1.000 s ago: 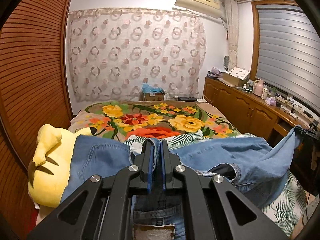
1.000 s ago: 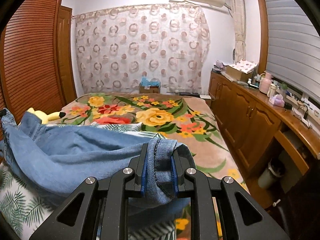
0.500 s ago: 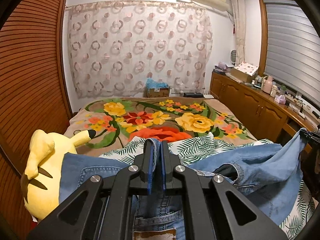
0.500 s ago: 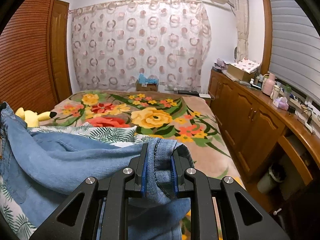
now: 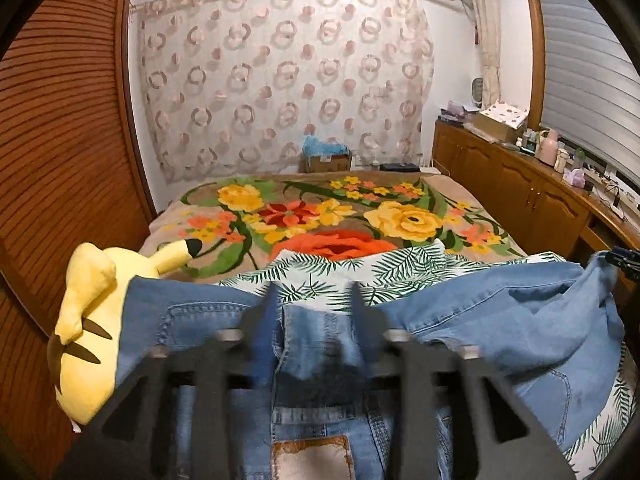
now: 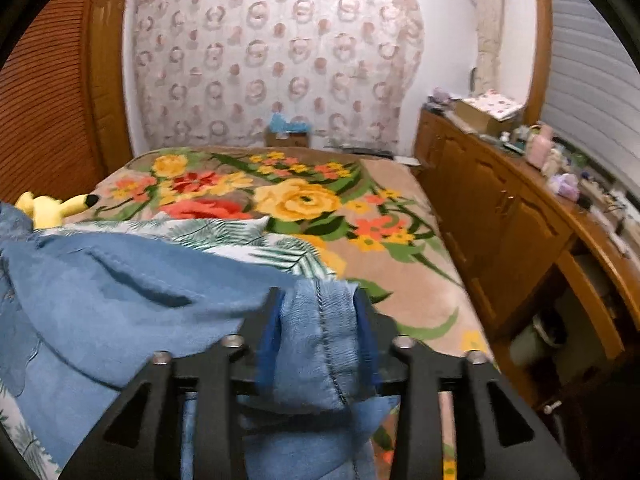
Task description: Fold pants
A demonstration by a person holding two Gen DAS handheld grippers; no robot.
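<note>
Light blue jeans (image 5: 500, 308) lie crosswise over the near end of the bed, with the waistband patch (image 5: 312, 456) under my left gripper (image 5: 314, 292). Its jaws are opening and stand apart, a fold of denim loose between them. In the right wrist view the jeans (image 6: 120, 280) stretch away to the left. My right gripper (image 6: 316, 294) is opening too, and a bunched denim hem sits between its blue pads (image 6: 266, 340), slack rather than pinched.
A yellow plush toy (image 5: 92, 320) lies against the jeans at the left. Under them are a leaf-print sheet (image 5: 400, 268) and a floral blanket (image 5: 400, 220). Wooden cabinets (image 6: 500, 216) with clutter on top run along the right, and a louvred wardrobe (image 5: 60, 160) stands left.
Both grippers were shut on the denim and their jaws have now spread apart. Both moved forward over the bed, and the jeans have sunk onto it.
</note>
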